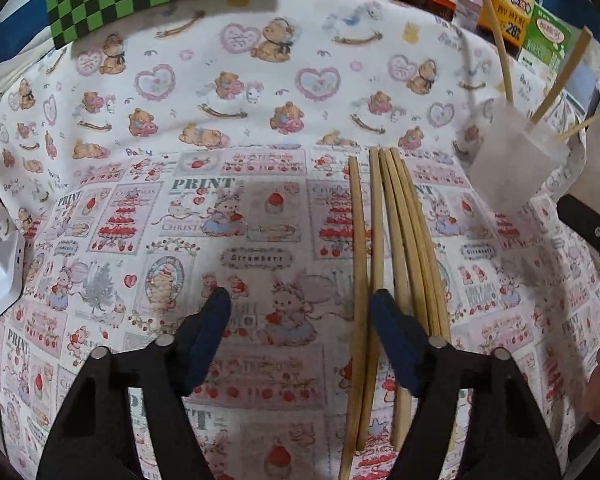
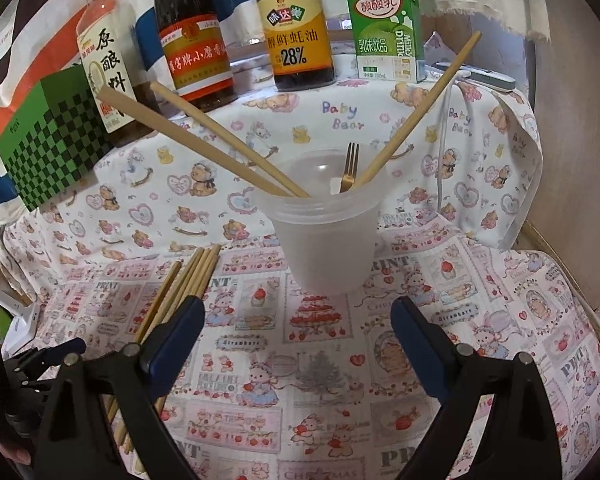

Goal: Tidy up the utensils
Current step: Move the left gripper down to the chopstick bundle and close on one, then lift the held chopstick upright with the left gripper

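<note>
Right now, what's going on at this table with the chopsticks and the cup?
A person with two handheld grippers is sorting utensils into a translucent plastic cup. The cup already holds three chopsticks and a gold fork, all leaning on its rim. A bundle of loose chopsticks lies flat on the printed cloth. The left gripper is open and low beside that bundle, holding nothing. The right gripper is open and empty, facing the cup.
</note>
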